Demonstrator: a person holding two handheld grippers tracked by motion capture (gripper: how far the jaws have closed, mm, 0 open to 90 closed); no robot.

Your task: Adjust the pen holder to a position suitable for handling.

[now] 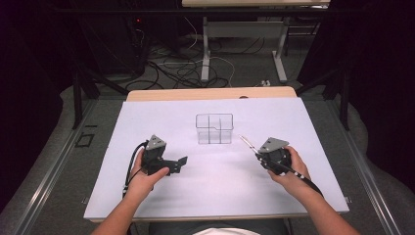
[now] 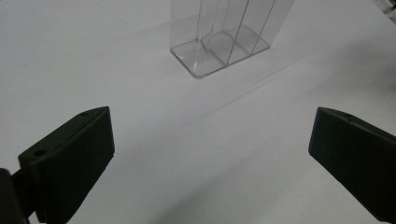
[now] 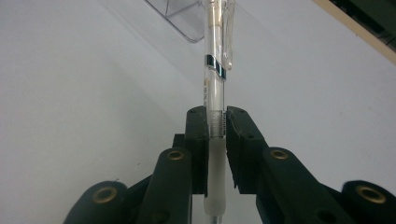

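Observation:
A clear plastic organiser with several compartments stands upright in the middle of the white table sheet; its base also shows in the left gripper view. My right gripper is shut on a clear pen, which sticks out past the jaws toward the organiser; in the high view the pen points up-left, its tip just right of the organiser. My left gripper rests low over the sheet, left and in front of the organiser, jaws wide apart with nothing between them.
The white sheet covers a wooden table. Beyond the far edge lie floor cables and another table's legs. Metal rails run along both sides.

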